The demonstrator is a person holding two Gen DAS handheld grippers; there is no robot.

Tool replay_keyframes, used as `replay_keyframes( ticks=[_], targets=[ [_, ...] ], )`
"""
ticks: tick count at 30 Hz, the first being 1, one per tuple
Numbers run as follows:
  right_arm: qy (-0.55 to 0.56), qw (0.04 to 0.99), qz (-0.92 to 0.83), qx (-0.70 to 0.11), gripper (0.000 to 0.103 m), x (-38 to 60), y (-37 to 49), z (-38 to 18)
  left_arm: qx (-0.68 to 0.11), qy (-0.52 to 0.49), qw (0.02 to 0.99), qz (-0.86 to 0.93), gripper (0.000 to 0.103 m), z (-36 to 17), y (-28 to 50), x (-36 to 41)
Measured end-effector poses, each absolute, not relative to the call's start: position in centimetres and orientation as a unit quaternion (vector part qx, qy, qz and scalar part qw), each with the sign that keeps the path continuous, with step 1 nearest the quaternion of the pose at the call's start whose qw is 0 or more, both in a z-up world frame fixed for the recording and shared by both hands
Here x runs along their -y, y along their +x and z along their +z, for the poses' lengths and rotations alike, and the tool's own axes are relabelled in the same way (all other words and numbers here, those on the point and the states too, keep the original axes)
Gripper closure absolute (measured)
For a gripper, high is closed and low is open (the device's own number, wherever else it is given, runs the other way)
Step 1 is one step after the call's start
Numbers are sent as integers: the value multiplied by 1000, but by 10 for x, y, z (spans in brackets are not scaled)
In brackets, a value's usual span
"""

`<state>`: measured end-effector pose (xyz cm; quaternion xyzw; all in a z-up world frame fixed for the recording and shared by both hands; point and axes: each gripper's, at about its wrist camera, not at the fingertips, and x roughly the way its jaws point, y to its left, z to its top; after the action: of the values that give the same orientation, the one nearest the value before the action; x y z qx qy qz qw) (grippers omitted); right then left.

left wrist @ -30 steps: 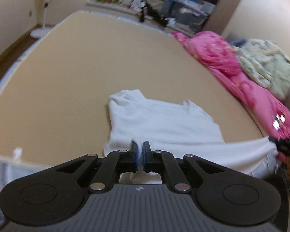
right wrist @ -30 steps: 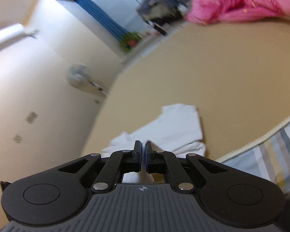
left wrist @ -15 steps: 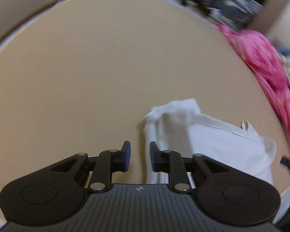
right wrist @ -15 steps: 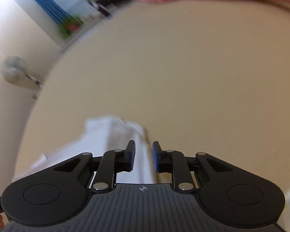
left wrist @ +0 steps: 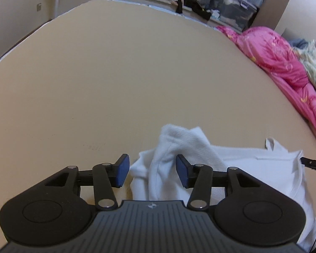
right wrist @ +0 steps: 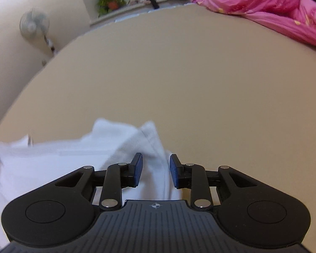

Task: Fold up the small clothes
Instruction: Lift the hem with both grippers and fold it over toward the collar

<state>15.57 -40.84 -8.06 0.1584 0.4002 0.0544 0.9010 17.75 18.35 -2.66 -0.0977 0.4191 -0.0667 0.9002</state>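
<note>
My left gripper (left wrist: 152, 171) has its blue pads (left wrist: 122, 172) spread wide, holding nothing, with a raised fold of the white shirt (left wrist: 179, 147) standing up in the gap between them. My right gripper (right wrist: 154, 171) is also parted, somewhat narrower, and empty, with a bunched ridge of the same shirt (right wrist: 73, 160) lying between and just ahead of its pads (right wrist: 138, 169). The shirt sits at the near edge of the tan bed (left wrist: 126, 73), rumpled at both ends and flatter across its middle. A pink quilt (left wrist: 284, 63) is heaped along the far right side of the bed, well apart from the shirt. From the right wrist I see a fan (right wrist: 33, 24) by the wall.
</note>
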Motion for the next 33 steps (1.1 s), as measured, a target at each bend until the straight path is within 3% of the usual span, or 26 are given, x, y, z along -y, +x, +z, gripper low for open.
replay_keyframes(
  ticks=[4, 6, 7, 12, 16, 18, 21, 23, 25, 33],
  targets=[
    [159, 901, 71, -398, 74, 402, 168, -85, -409, -97, 904, -77, 53, -28, 185, -178],
    [148, 904, 78, -395, 86, 397, 171, -86, -419, -92, 899, -92, 96, -33, 190, -175],
    [147, 906, 79, -388, 97, 393, 175, -85, -415, -81, 902, -92, 100, -31, 193, -173],
    [256, 918, 37, -300, 98, 420, 172, -68, -369, -153, 916, -24, 100, -21, 199, -201],
    [239, 905, 0, -351, 98, 419, 186, -87, -409, -115, 905, -19, 99, -39, 211, -190],
    [215, 904, -5, -370, 98, 411, 192, -93, -406, -125, 905, -13, 92, -38, 212, -191],
    [217, 904, -20, -368, 89, 409, 192, -88, -392, -154, 907, -4, 83, -33, 206, -198],
    [212, 913, -30, -348, 75, 408, 183, -77, -391, -161, 906, -5, 83, -28, 199, -199],
    [220, 912, -23, -347, 74, 407, 170, -70, -400, -166, 901, -13, 83, -23, 185, -202],
    [196, 847, 25, -494, 74, 392, 94, -74, -496, -140, 854, -71, 82, -20, 120, -204]
  ],
)
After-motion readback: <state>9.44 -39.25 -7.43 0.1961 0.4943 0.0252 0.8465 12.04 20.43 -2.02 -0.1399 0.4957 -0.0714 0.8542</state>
